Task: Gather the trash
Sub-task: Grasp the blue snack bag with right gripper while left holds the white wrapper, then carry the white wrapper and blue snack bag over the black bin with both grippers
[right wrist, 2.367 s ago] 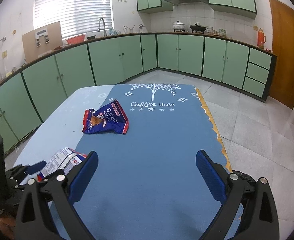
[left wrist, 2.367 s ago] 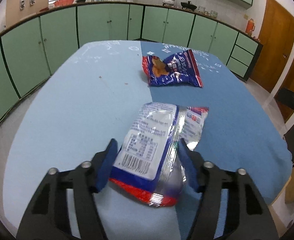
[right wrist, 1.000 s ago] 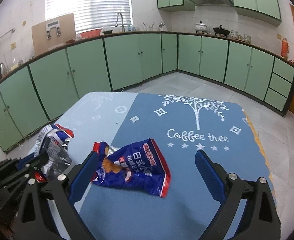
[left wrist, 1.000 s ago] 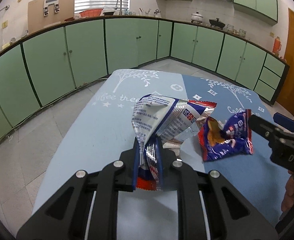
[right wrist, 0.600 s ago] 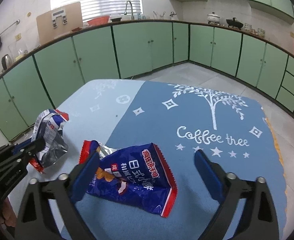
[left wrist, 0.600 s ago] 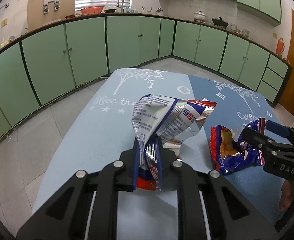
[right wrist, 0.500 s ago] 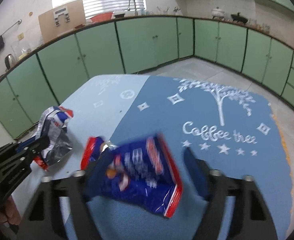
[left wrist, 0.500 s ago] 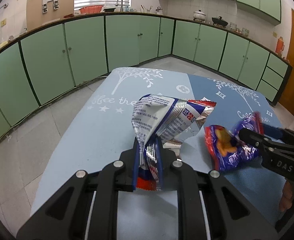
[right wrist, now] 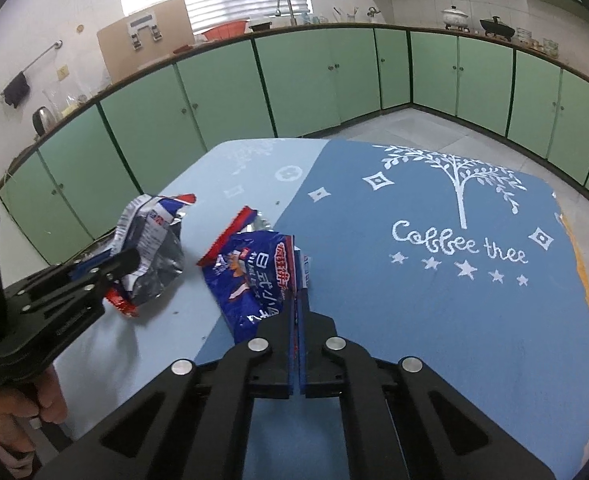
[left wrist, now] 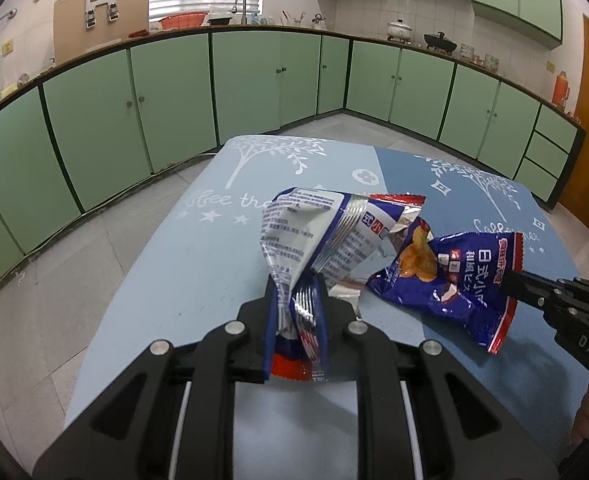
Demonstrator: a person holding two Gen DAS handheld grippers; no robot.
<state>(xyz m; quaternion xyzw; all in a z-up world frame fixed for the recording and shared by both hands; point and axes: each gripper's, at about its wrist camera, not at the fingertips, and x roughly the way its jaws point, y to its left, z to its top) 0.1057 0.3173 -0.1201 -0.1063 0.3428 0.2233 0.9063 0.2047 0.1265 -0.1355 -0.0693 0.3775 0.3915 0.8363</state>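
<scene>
A crumpled silver-and-white snack wrapper [left wrist: 318, 236] stands up from my left gripper [left wrist: 298, 312], which is shut on its lower end. From the right wrist view the same wrapper [right wrist: 150, 248] hangs in the left gripper [right wrist: 124, 262] over the table's left side. A dark blue snack bag [right wrist: 250, 280] with red edges is pinched at its near edge by my right gripper [right wrist: 297, 300], which is shut on it. In the left wrist view that blue snack bag [left wrist: 450, 276] lifts off the cloth, with the right gripper [left wrist: 512, 280] holding its right end.
A two-tone blue tablecloth [right wrist: 434, 320] with white "Coffee tree" print covers the table; its orange-trimmed right edge [right wrist: 582, 280] drops to a tiled floor. Green cabinets [left wrist: 174, 92] ring the room. A person's hand [right wrist: 50, 400] holds the left gripper's handle.
My right gripper's jaws have gone from wide open around the blue bag to shut on its edge, and the bag has tilted up. The left gripper still holds its wrapper, unmoved.
</scene>
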